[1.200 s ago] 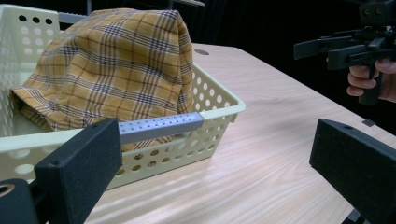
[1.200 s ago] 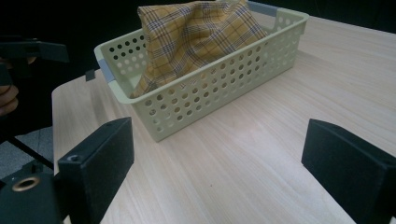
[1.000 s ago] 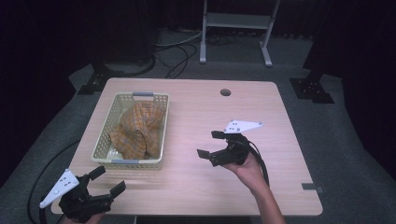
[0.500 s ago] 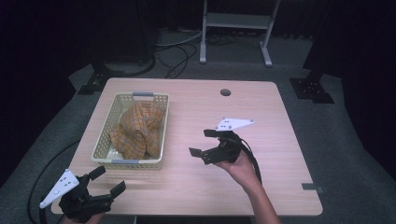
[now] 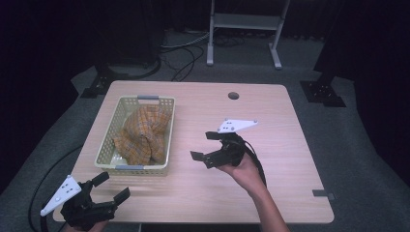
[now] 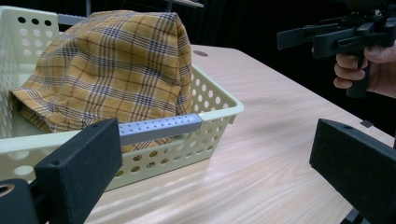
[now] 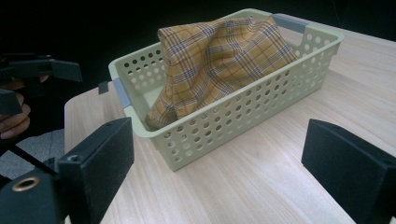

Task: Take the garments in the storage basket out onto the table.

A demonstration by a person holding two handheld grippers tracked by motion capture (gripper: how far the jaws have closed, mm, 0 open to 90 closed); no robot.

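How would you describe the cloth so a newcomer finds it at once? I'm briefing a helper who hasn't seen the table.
Start at the wooden table and look to its left side for the pale green perforated basket. The cloth lies bunched inside it, heaped above the rim. Its mustard-yellow plaid with dark lines sets it apart.

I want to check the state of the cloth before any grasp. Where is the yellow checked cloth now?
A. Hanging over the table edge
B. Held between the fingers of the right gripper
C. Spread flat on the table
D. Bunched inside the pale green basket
D: the yellow checked cloth sits piled inside the basket, while the right gripper stands open beside it, holding nothing.
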